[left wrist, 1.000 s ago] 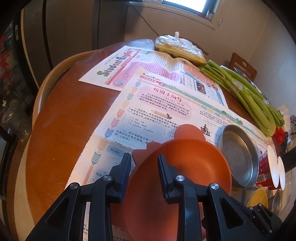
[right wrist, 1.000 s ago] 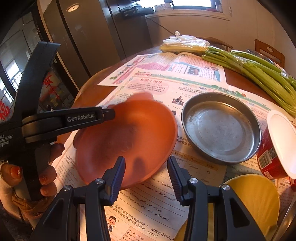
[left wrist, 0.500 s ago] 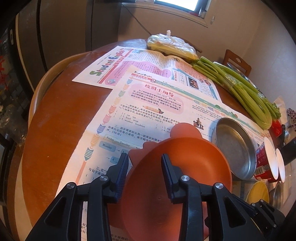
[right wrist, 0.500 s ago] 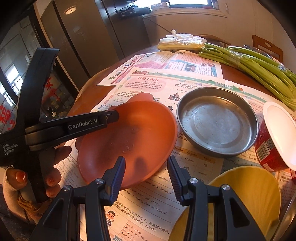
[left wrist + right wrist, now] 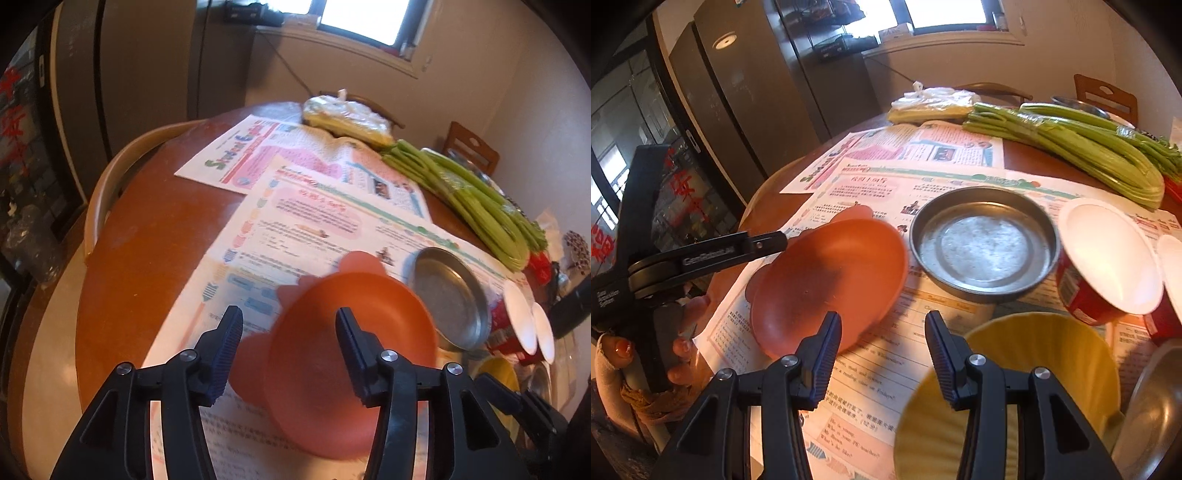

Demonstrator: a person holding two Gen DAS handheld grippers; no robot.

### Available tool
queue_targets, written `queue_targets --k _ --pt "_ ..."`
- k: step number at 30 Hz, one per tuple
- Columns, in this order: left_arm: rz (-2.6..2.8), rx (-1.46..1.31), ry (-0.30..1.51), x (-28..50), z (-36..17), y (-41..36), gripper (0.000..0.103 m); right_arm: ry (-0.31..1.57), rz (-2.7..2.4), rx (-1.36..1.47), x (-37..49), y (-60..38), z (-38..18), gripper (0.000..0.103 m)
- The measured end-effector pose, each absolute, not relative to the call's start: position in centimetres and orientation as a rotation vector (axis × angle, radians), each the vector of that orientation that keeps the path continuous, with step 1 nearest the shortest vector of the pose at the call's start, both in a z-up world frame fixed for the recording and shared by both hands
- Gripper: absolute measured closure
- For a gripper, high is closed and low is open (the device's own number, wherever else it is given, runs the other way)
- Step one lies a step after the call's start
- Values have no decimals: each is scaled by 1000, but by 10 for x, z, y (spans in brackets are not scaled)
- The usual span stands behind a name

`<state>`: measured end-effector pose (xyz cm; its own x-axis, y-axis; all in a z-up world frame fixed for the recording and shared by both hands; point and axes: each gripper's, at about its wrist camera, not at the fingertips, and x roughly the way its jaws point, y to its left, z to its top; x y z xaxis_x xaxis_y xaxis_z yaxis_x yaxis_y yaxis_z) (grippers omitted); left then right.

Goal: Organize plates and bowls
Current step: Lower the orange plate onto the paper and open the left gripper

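Releasing orange plate [image 5: 351,332] onto newspaper [image 5: 306,229] — left gripper [image 5: 288,354] jaws opening, pads clear. Right gripper [image 5: 882,354] empty, at its narrowest. Next, probably — grasp yellow bowl [image 5: 1015,387].

On the far newspaper sheet [image 5: 258,155] on your table, a masthead in large green and pink letters begins with "Student"; what follows is blurred. The arm of your left gripper [image 5: 713,254], seen from the right wrist, carries the white brand "GenRobot.AI", and its body bears small white print too blurred to read. The near sheet [image 5: 864,373] shows lines of Chinese and English, including "Friday", otherwise too small to read.
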<state>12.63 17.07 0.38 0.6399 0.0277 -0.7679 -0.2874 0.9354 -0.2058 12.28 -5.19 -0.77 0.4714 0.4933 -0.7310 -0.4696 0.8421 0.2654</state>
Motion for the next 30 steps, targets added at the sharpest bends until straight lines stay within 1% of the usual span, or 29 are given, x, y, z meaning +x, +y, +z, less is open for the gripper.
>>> queue_targets --k 17,30 --pt "40 -239 802 80 36 97 45 817 528 56 85 -102 19 55" --pt "-8 -192 809 59 39 63 44 795 490 71 55 -133 26 55"
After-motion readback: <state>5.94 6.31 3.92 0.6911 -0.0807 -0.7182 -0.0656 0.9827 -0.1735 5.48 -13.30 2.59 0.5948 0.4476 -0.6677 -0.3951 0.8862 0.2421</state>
